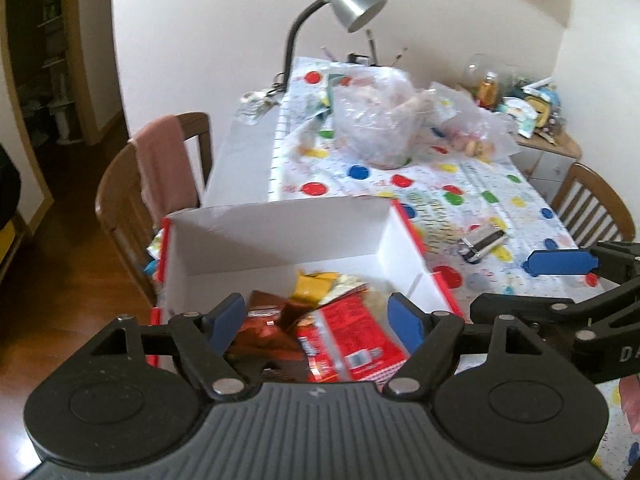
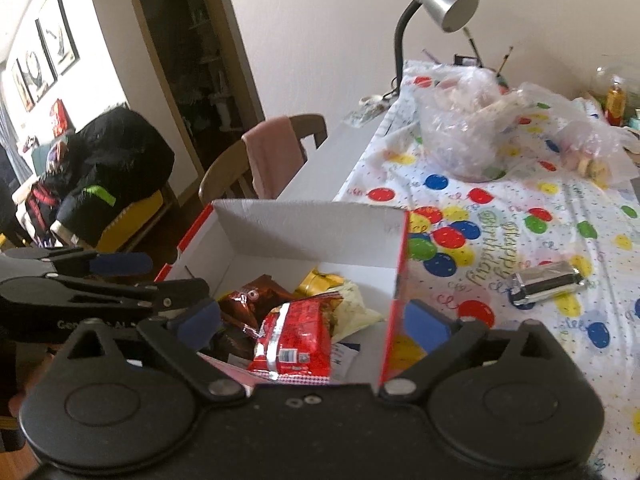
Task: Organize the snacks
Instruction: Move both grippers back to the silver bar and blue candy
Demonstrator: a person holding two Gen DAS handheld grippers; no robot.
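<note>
A white box with red edges [image 1: 280, 232] [image 2: 304, 232] stands at the table's near edge. It holds several snack packets: a red one [image 1: 352, 340] [image 2: 296, 336], brown ones [image 1: 268, 328] [image 2: 248, 300] and a yellow one [image 1: 316, 280] [image 2: 320, 280]. My left gripper [image 1: 318, 322] is open and empty just above the box's near side. My right gripper [image 2: 314, 320] is open and empty, straddling the box's right wall. A silver foil packet [image 1: 482, 242] [image 2: 548, 284] lies on the tablecloth to the right of the box.
Clear plastic bags of food [image 1: 380, 120] [image 2: 464, 124] sit further back on the balloon tablecloth [image 2: 520, 220]. A silver desk lamp [image 1: 352, 4] [image 2: 444, 0] stands at the far end. A chair with pink cloth [image 1: 160, 168] is left of the table, another chair [image 1: 592, 204] right.
</note>
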